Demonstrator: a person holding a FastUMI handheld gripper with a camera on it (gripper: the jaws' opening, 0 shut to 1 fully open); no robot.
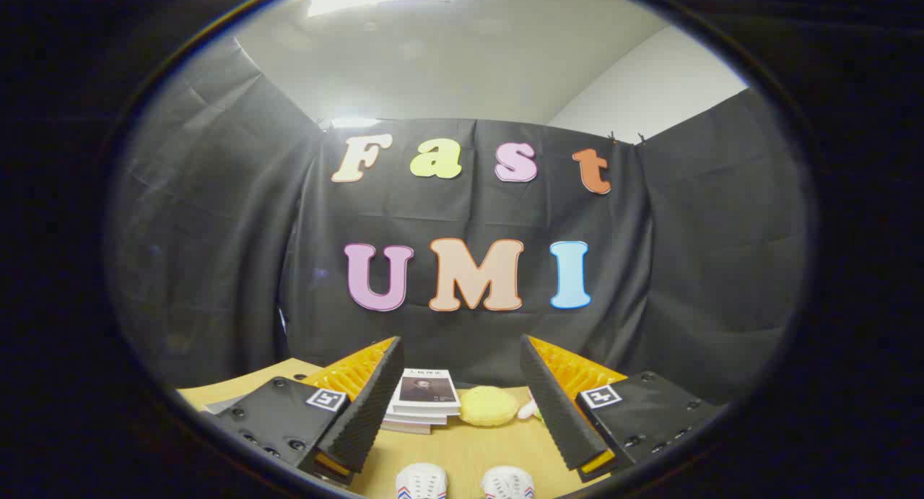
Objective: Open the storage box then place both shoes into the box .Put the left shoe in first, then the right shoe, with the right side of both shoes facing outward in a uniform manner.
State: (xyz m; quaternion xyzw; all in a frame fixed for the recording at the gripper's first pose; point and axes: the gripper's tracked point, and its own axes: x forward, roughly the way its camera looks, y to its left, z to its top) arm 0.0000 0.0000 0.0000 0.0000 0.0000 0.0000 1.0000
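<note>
Two shoe toes (465,482) nearest, between the fingers of the gripper (462,354), released and wide, books (424,401) beyond.

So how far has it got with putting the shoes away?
Nothing looks done yet. Two white shoes, one beside the other, sit on the wooden table just below and between the jaws. The gripper is open and holds nothing. Beyond it lie a stack of books and a yellow soft thing. Opening the box and loading both shoes, left first, remain.
</note>
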